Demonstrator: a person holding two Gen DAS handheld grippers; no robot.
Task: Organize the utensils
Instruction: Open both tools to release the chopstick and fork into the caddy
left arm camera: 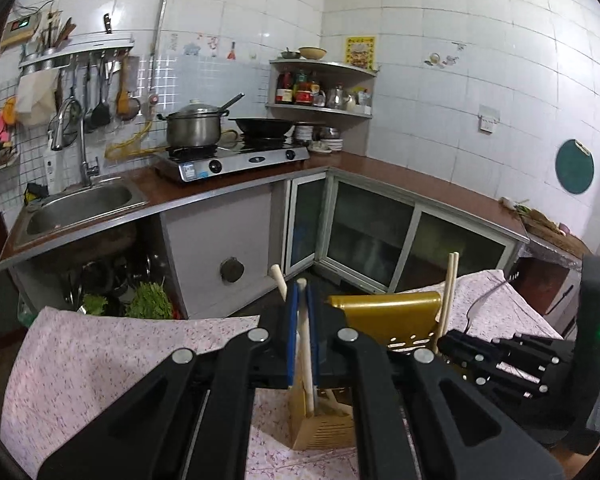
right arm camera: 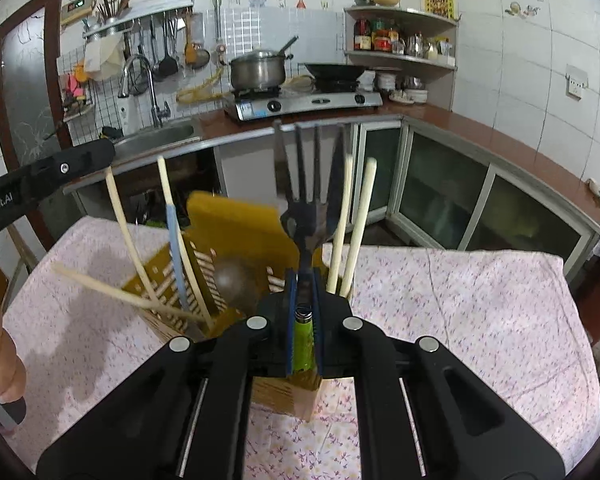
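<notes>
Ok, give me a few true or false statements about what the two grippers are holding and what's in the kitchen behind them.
1. The right gripper has its jaws shut on a green-handled fork. True.
2. The left gripper is open and empty. False: its jaws are shut on a pale chopstick.
3. A lidded steel pot sits on the stove. True.
4. The utensil holder on the table is blue. False: it is yellow.
5. The floral tablecloth covers the table. True.
</notes>
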